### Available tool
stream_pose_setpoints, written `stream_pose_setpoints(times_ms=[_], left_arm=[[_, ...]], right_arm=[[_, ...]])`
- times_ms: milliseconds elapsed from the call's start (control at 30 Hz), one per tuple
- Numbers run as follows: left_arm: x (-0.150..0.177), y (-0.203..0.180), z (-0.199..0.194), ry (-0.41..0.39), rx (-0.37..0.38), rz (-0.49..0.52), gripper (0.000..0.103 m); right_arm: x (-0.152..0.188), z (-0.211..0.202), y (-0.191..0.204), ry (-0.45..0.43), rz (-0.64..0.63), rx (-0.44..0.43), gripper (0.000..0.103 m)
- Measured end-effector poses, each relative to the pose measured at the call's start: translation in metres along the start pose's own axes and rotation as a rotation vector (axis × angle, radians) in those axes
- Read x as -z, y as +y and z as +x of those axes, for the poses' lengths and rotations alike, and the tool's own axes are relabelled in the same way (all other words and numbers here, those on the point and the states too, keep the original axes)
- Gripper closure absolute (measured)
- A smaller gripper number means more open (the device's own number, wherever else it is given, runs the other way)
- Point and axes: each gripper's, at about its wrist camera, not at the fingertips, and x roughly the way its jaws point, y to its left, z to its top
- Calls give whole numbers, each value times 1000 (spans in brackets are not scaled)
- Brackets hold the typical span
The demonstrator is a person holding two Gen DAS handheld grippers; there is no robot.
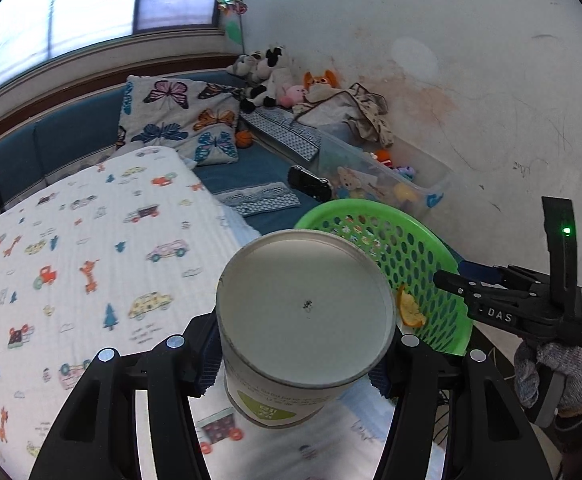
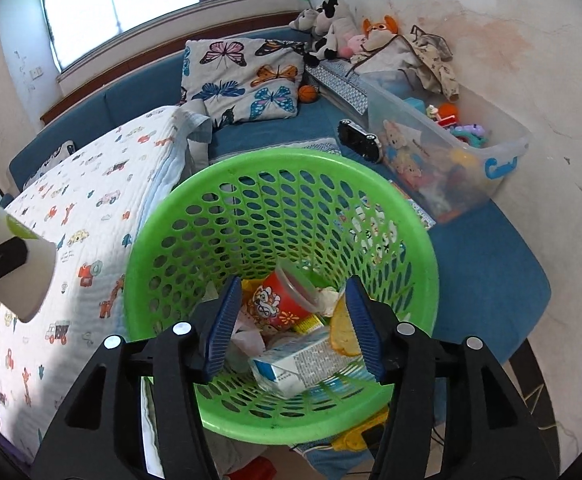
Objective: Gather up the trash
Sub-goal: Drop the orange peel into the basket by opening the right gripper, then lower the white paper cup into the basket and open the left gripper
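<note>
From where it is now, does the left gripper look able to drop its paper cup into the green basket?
Probably yes: the left gripper grips the paper cup right beside the green basket, whose mouth is open, though the right gripper hangs over it.

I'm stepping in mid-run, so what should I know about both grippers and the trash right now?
Left gripper: shut on the paper cup, held over the bed beside the green basket.
Right gripper: open, nothing between its pads, over the basket mouth.
Done: red cup, carton, orange peel and crumpled scraps lie in the basket.
Left: bring the paper cup over the basket and drop it in.
</note>
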Motion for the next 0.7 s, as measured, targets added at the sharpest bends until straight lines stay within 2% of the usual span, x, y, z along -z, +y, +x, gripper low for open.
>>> stream_pose_setpoints(times_ms=[400,700], left_arm=[[-10,-30,32,37,32,46,47],[-15,-47,53,71,40,70,46]], right_arm=[[8,-21,-15,-31,13,15,34],[10,-31,-27,-43,35,32,30]])
